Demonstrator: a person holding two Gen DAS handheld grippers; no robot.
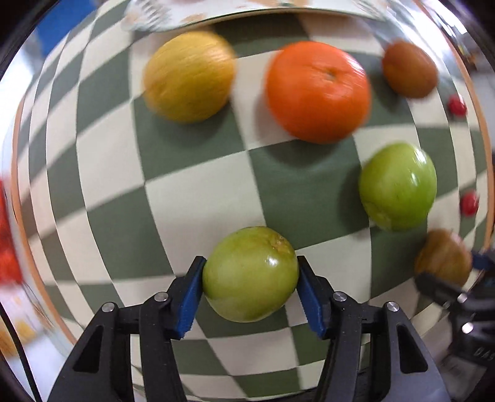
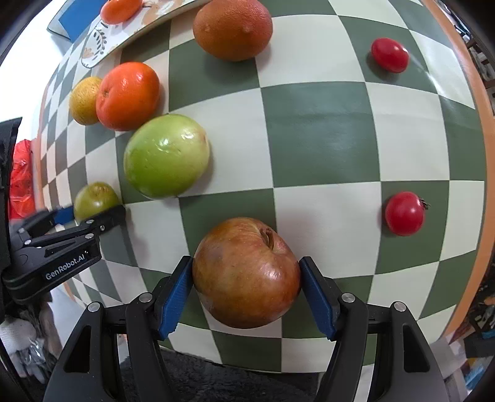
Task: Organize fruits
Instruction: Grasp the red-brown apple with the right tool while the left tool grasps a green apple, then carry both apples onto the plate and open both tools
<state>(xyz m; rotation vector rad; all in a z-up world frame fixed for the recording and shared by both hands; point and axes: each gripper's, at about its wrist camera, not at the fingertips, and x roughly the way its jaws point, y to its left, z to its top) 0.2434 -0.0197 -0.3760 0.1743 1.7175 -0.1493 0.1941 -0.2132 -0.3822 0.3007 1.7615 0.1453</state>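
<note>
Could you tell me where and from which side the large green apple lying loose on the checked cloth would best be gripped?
Grip the large green apple across its widest middle, coming from above. It is round and smooth, so the jaws would likely slip elsewhere. The orange crowds its far side, so closing across the other two sides looks safer.

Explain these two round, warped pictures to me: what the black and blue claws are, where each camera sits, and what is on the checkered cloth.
Each picture comes from a fisheye camera fixed on a hand-held pair of tongs; a person carries one in each hand. The left tongs grip a small green fruit. The right tongs grip a reddish-brown apple. On the green and white checkered cloth lie a bigger green fruit, an orange fruit, a yellow one, a large brownish-orange one and two small red tomatoes. A patterned tray sits at the far edge.
</note>
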